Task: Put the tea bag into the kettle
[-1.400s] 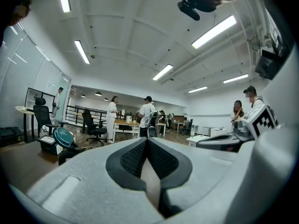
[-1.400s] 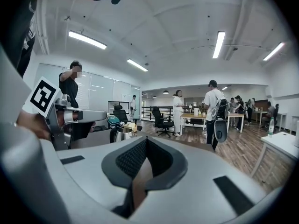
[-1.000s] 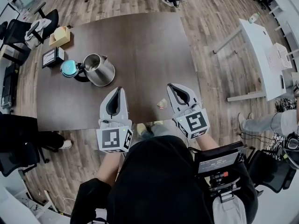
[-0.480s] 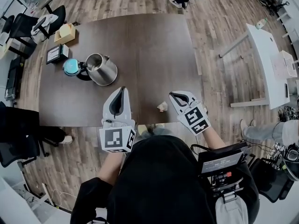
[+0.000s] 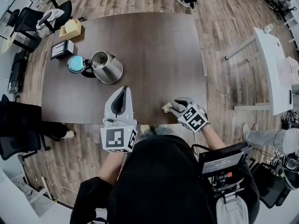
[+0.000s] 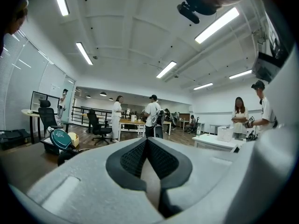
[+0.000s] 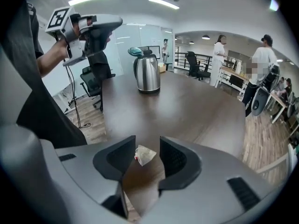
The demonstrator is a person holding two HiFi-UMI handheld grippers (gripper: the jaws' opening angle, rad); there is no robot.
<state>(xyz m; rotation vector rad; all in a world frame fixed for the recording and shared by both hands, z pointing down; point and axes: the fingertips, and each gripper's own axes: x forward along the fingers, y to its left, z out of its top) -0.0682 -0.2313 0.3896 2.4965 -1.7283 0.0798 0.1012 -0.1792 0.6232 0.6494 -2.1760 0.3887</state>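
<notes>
As its jaws have just been opening, the right gripper (image 5: 174, 107) straddles the tea bag (image 7: 144, 155), not touching it; the closed left gripper (image 5: 122, 101) is farther.

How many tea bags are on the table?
1. The tea bag lies near the table's front edge, between the jaws of the right claw, which have just been opening and don't grip it. None other shows.
</notes>
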